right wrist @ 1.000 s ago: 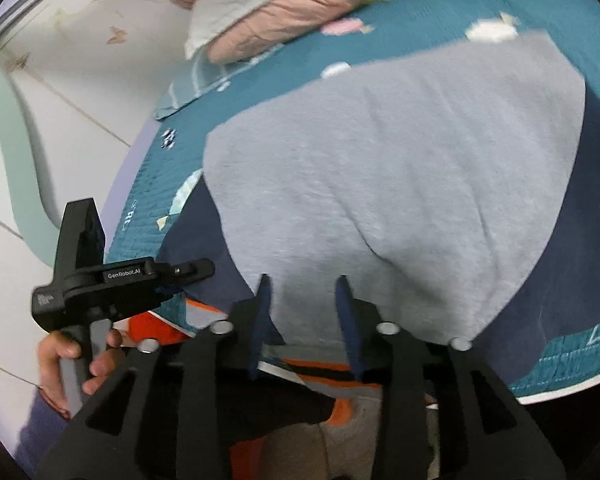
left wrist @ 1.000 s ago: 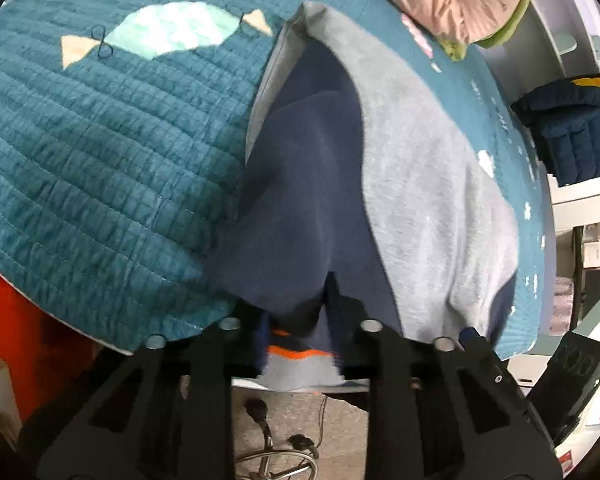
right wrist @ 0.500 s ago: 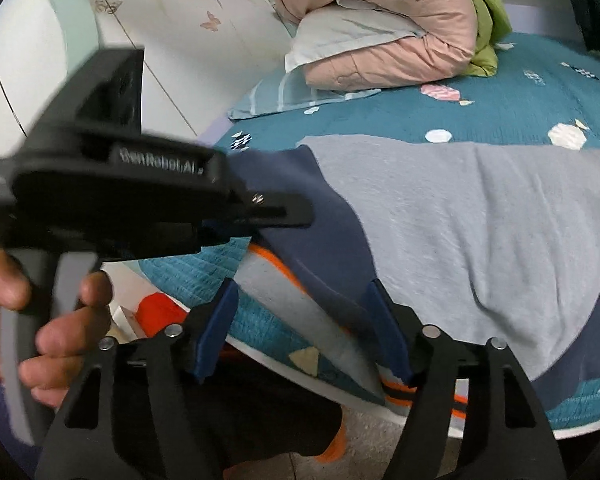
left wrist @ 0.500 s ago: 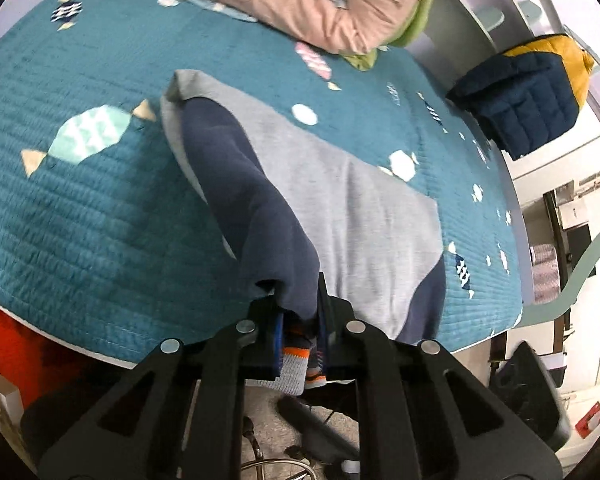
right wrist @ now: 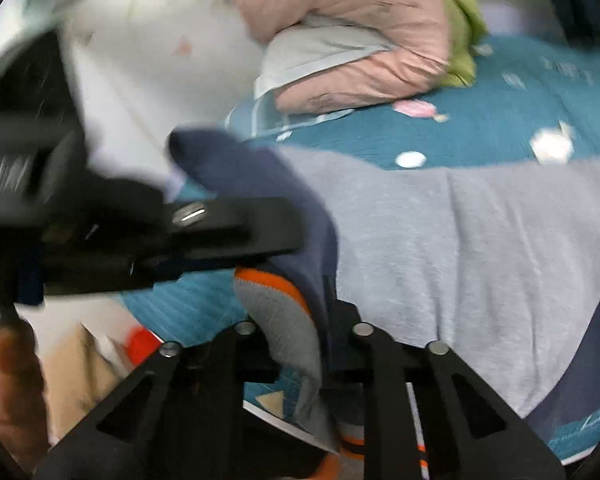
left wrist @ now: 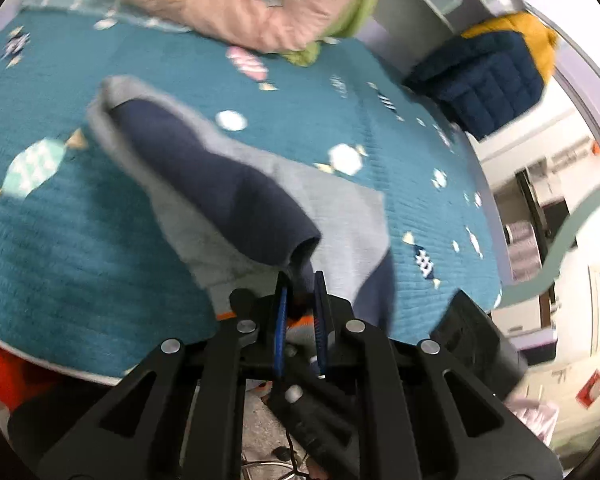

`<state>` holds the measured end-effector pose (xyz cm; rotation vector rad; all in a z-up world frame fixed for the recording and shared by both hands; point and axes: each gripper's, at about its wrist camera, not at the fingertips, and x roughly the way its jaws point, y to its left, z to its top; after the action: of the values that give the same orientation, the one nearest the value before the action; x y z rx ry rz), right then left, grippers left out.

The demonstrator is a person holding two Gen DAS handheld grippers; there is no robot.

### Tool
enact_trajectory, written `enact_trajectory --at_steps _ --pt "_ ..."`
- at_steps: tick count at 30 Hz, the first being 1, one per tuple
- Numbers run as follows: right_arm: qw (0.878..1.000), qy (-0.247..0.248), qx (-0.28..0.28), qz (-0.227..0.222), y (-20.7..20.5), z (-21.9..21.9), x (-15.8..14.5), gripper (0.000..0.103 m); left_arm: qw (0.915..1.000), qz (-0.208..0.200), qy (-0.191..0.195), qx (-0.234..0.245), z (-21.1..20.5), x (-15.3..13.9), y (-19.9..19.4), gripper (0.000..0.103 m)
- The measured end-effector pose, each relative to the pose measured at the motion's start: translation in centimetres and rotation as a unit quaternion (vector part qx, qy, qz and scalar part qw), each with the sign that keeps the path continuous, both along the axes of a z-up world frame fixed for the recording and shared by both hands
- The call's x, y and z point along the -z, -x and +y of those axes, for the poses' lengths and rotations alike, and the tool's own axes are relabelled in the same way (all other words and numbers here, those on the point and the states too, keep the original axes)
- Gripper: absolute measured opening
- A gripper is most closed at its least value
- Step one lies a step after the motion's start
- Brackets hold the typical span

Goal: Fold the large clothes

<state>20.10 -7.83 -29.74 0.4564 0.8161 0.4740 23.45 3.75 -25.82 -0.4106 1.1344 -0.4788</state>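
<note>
Mid-fold, left hand-held gripper [left wrist: 300,300] pinched the navy sleeve [left wrist: 220,192] of the grey-and-navy sweatshirt [right wrist: 480,248] on the teal quilted bed [left wrist: 60,240]; right hand-held gripper [right wrist: 300,320] clamped its orange-striped cuff [right wrist: 276,300] near edge.

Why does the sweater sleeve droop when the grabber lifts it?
The navy sleeve is probably soft and floppy: it sags in a curve from the left gripper back to the gray sweater. It likely isn't slippery, since a narrow pinch holds it. The body looks heavy enough to stay on the teal quilt.
</note>
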Motion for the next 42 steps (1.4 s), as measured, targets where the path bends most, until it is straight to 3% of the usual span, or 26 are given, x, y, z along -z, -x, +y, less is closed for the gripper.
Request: enact_trajectory --at_steps 3,6,9,10,14,19,24,26,30,35,38,42 --pt "0.997 -0.066 0.045 0.011 0.3 -4.1 -0.5 0.011 0.9984 -0.033 0.031 0.034 -2.3 -1.7 0.5 0.013" --pt "0.986 -0.13 0.101 0.021 1.5 -9.0 -0.2 0.011 0.9933 -0.085 0.059 0.052 -4.0 -4.1 1.3 0.02" --pt "0.972 -0.167 0.162 0.037 2.9 -13.4 0.9 0.011 0.993 -0.104 0.043 0.038 -4.7 -4.8 1.1 0.034" --pt "0.967 -0.175 0.181 0.049 3.3 -14.7 1.6 0.011 0.9946 -0.098 0.02 0.028 -5.1 -4.2 0.7 0.04" --pt "0.939 -0.198 0.258 0.108 5.1 -18.7 5.5 0.011 0.9962 -0.064 -0.059 0.009 -6.8 -0.2 -0.7 0.041" --pt "0.918 -0.209 0.295 0.163 6.0 -20.4 8.8 0.013 0.9948 0.016 -0.1 0.006 -8.3 7.1 -1.7 0.041" --pt "0.926 -0.184 0.284 0.169 5.9 -21.4 7.7 0.028 0.9915 0.052 -0.119 -0.011 -8.0 11.6 -2.3 0.052" --pt "0.931 -0.164 0.282 0.162 5.9 -21.9 6.5 0.035 0.9914 0.047 -0.12 -0.022 -7.6 11.8 -2.4 0.062" --pt "0.936 -0.105 0.302 0.15 7.2 -23.5 5.1 0.059 0.9933 0.056 -0.097 -0.027 -6.6 12.2 -2.2 0.065" --pt "0.934 -0.128 0.263 0.206 5.1 -24.0 8.8 0.06 0.9935 0.057 -0.093 -0.032 -6.0 13.0 -1.9 0.073" --pt "0.938 -0.143 0.243 0.203 4.4 -24.0 9.9 0.06 0.994 0.053 -0.088 -0.036 -6.0 12.6 -1.8 0.073" --pt "0.94 -0.155 0.223 0.205 2.6 -23.7 10.5 0.069 0.9945 0.072 -0.068 -0.032 -5.6 13.4 -1.5 0.073"
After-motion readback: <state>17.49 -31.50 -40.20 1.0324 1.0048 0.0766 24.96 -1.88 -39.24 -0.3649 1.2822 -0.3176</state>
